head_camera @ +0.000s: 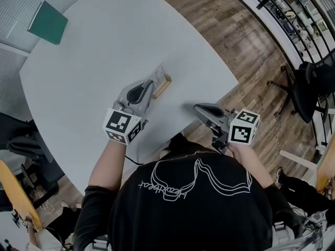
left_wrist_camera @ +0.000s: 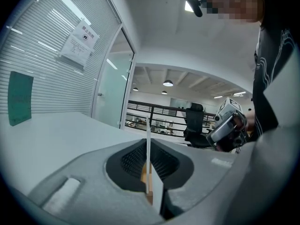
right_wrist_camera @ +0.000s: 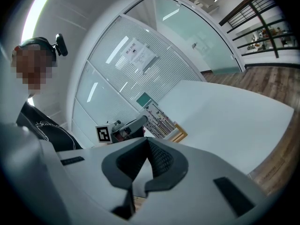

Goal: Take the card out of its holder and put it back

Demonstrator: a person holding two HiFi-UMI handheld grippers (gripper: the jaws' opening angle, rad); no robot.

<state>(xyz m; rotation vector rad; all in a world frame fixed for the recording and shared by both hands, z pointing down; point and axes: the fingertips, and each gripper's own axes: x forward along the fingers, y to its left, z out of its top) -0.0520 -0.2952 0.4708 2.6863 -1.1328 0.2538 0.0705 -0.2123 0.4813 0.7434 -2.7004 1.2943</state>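
A white card (head_camera: 157,76) printed with coloured lines stands upright over the small wooden holder (head_camera: 163,87) on the white table (head_camera: 104,46). My left gripper (head_camera: 151,87) is shut on the card's near edge. In the left gripper view the card (left_wrist_camera: 148,144) shows edge-on between the dark pads, with the wooden holder (left_wrist_camera: 144,175) just below. I cannot tell whether the card sits in the slot. From the right gripper view the card (right_wrist_camera: 158,118), the holder (right_wrist_camera: 179,134) and the left gripper (right_wrist_camera: 136,123) show together. My right gripper (head_camera: 196,107) hovers at the table's near edge, shut and empty.
A green book (head_camera: 48,22) lies at the table's far left corner. The table's curved edge (head_camera: 220,95) runs close to the right gripper, with wooden floor beyond. A black office chair (head_camera: 309,85) stands at the right.
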